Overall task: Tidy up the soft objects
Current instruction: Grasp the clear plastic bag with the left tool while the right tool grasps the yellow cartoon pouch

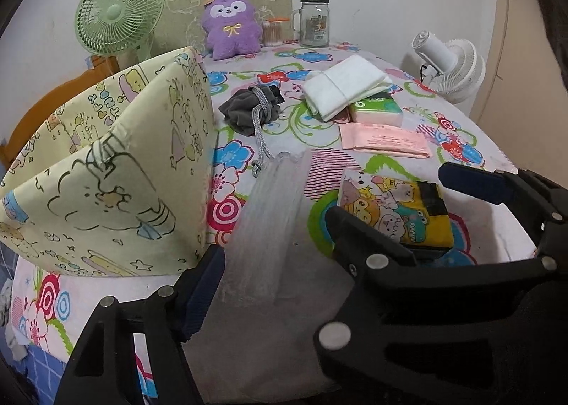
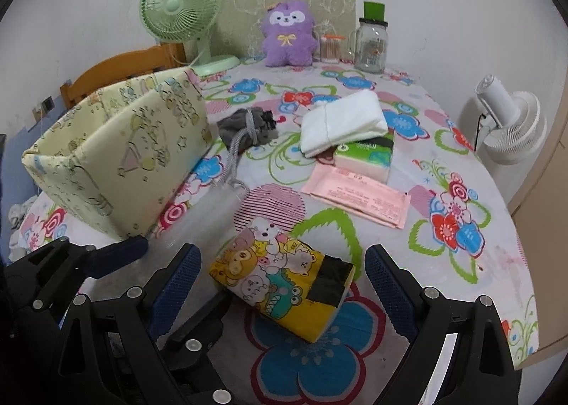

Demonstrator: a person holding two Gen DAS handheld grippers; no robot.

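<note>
A cartoon-printed tissue pack (image 2: 280,284) lies on the flowered tablecloth (image 2: 461,263), between the fingers of my right gripper (image 2: 280,252), which is open with its blue pads clear of the pack on both sides. A clear plastic packet (image 1: 269,227) lies between the fingers of my left gripper (image 1: 280,263). That gripper's jaws have been narrowing but stand open, and only its left pad (image 1: 202,291) shows. The right gripper (image 1: 388,193) covers the left gripper's other finger. A pale yellow fabric box (image 1: 106,174) stands open at the left.
Further back lie a grey drawstring pouch (image 1: 252,106), a white folded pack (image 1: 344,85), a green tissue pack (image 1: 378,112) and a pink packet (image 1: 383,140). A purple plush (image 1: 230,25), a green fan (image 1: 117,10), a jar (image 1: 314,21) and a white fan (image 1: 451,67) stand behind.
</note>
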